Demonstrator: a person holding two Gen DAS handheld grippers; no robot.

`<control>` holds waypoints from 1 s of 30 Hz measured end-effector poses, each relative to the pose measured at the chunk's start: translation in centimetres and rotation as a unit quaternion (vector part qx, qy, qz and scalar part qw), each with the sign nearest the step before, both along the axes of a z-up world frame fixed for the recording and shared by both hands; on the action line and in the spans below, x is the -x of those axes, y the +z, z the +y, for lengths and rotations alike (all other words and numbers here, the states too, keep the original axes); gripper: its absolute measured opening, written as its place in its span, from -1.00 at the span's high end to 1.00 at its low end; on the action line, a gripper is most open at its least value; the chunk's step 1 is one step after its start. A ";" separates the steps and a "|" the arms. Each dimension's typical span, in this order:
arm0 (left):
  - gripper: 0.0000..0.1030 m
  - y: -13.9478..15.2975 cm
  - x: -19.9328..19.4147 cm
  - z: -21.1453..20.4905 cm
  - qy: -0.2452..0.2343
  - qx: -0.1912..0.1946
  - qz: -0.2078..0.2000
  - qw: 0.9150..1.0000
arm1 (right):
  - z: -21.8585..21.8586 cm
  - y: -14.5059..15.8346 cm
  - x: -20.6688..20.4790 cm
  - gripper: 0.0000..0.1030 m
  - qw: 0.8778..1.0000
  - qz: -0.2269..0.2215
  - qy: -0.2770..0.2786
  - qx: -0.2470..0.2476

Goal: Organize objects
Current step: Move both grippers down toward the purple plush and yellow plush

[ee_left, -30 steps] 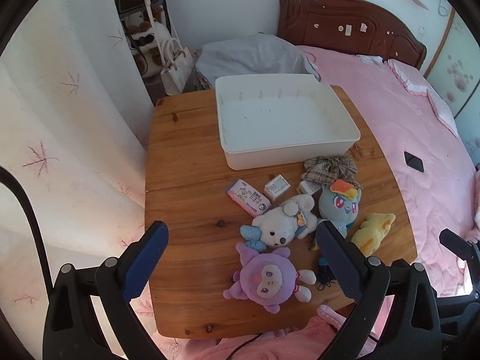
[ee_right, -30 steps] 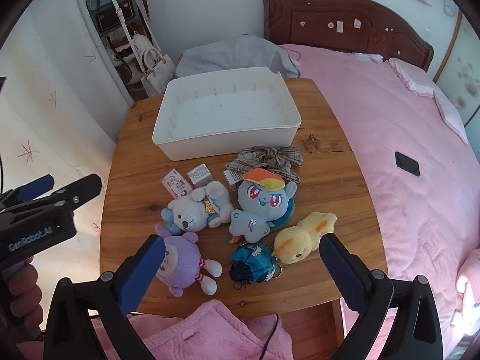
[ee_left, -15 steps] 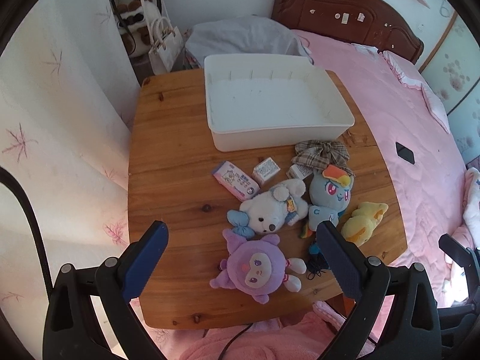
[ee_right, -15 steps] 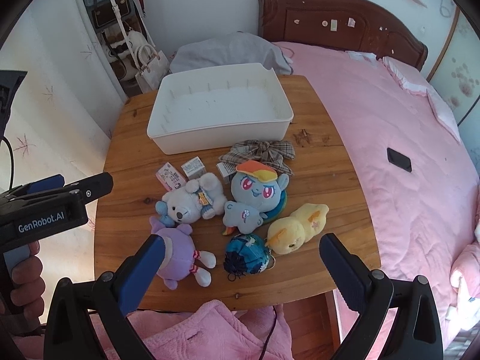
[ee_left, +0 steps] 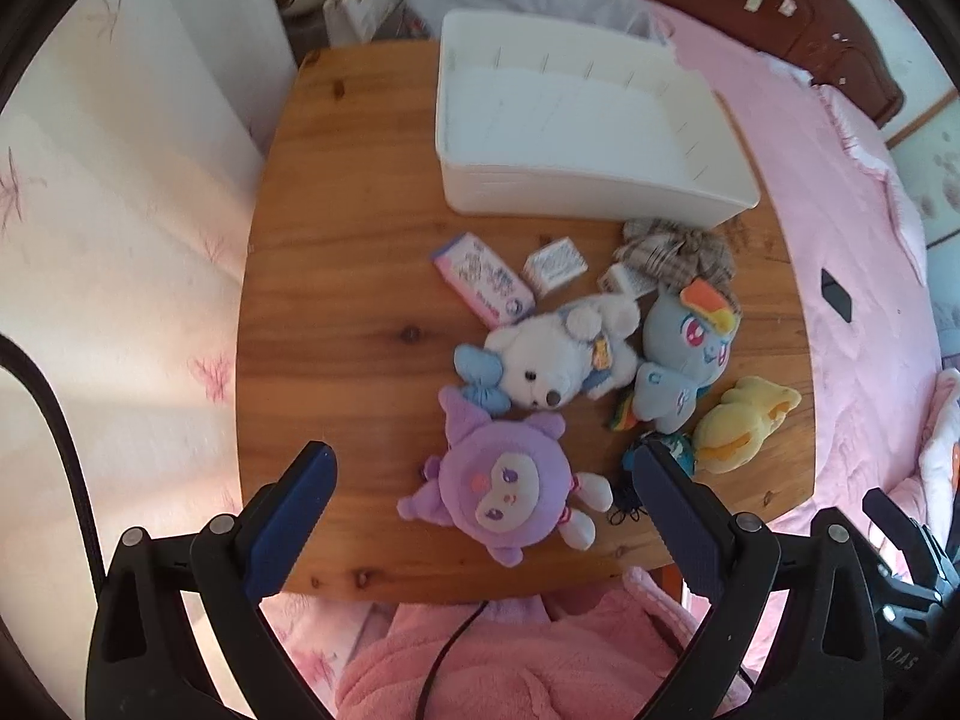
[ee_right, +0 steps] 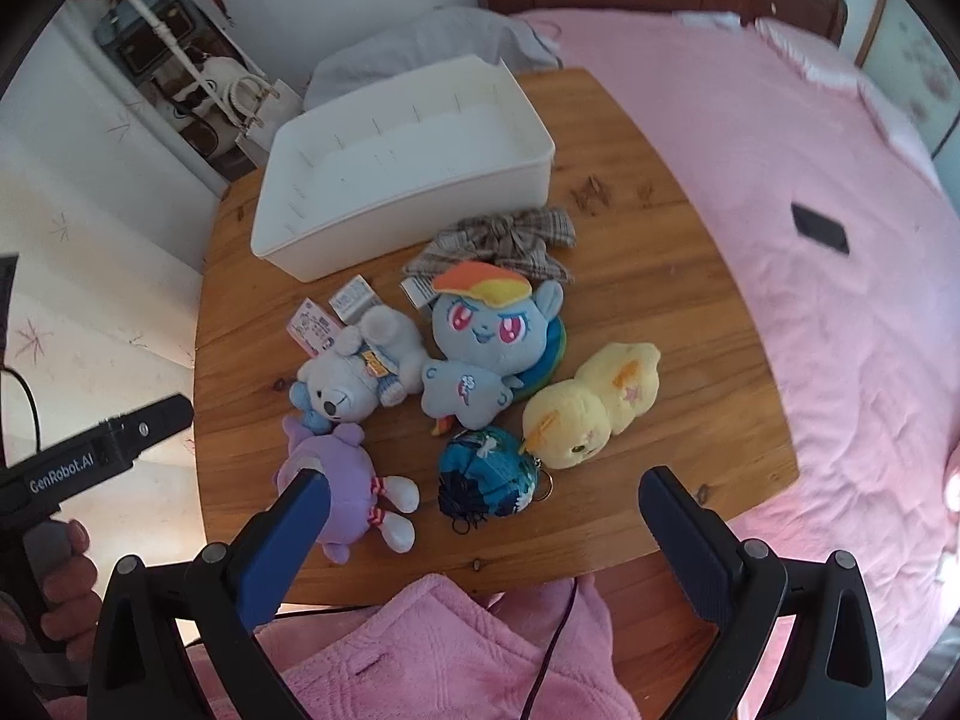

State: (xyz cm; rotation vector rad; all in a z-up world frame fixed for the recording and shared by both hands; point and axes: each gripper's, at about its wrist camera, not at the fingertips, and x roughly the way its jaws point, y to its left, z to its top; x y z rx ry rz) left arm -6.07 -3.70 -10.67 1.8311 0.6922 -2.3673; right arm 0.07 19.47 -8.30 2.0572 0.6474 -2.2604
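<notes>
Several plush toys lie on the wooden table: a purple doll, a white bear, a blue pony, a yellow plush and a dark blue ball keychain. Behind them sit a plaid bow, a pink pack, a small box and an empty white bin. My left gripper hovers open over the purple doll. My right gripper is open above the keychain.
A pink bed with a black phone lies to the right. Handbags hang at the back left by a white curtain. A pink fleece garment is at the near table edge. A hand holds the left gripper's handle.
Both grippers have come forward and lower over the table; the toys look larger and nearer. Nothing on the table has moved.
</notes>
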 end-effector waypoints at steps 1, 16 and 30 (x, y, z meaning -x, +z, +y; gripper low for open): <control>-0.93 -0.2 0.1 0.3 0.003 -0.001 -0.007 1.000 | 0.4 -0.1 0.3 -1.00 1.000 -0.005 -0.006 0.004; -0.93 -3.7 2.4 2.5 0.125 0.012 -0.083 0.989 | 9.6 -1.4 8.1 -1.00 0.986 -0.069 -0.134 0.069; -0.93 -8.0 2.4 5.1 0.177 0.047 -0.111 0.977 | 14.3 -6.1 11.9 -1.00 0.947 -0.136 -0.249 0.149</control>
